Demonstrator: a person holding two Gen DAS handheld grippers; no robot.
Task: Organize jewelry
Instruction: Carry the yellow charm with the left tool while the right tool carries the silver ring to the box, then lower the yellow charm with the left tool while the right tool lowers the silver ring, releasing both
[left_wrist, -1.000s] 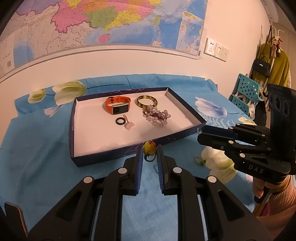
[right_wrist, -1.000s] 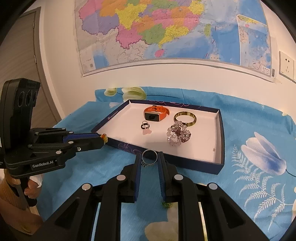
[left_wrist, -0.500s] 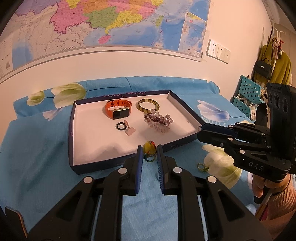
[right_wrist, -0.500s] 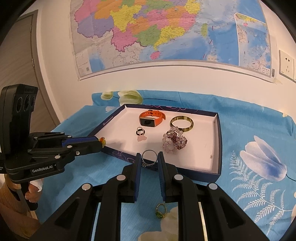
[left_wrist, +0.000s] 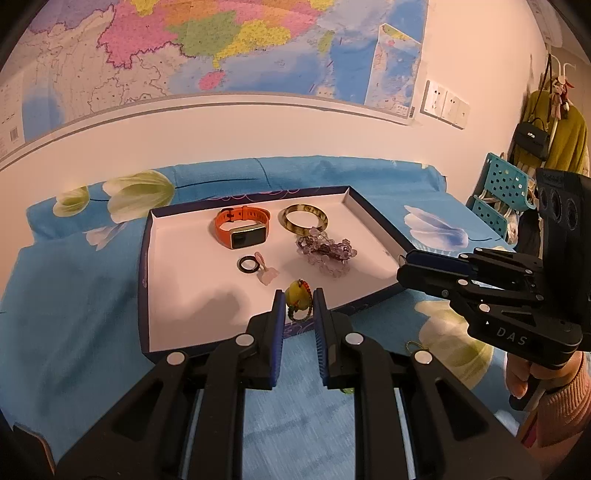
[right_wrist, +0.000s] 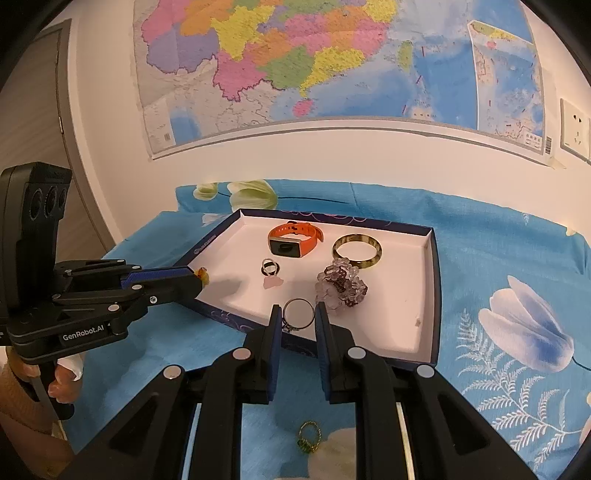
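A dark blue tray (left_wrist: 144, 280) with a white floor lies on the blue flowered cloth. In it are an orange watch (left_wrist: 242, 230), an amber bangle (left_wrist: 303, 220), a beaded bracelet (left_wrist: 327, 253), a black ring (left_wrist: 246, 264) and a pink charm (left_wrist: 267, 275). My left gripper (left_wrist: 299, 301) is shut on a yellow pendant (left_wrist: 297, 295) with a red-green cord, just over the tray's front wall. My right gripper (right_wrist: 298, 315) is shut on a silver ring (right_wrist: 298, 314), over the near edge of the tray (right_wrist: 436, 295).
A small gold ring (right_wrist: 309, 435) lies on the cloth below the right gripper. A map hangs on the wall behind. At the far right are a teal chair (left_wrist: 500, 192) and hanging clothes. A hand (right_wrist: 62, 376) holds the left gripper's handle.
Both grippers have edged forward from in front of the tray to above its front wall, each still holding its piece. The things in the tray have not moved.
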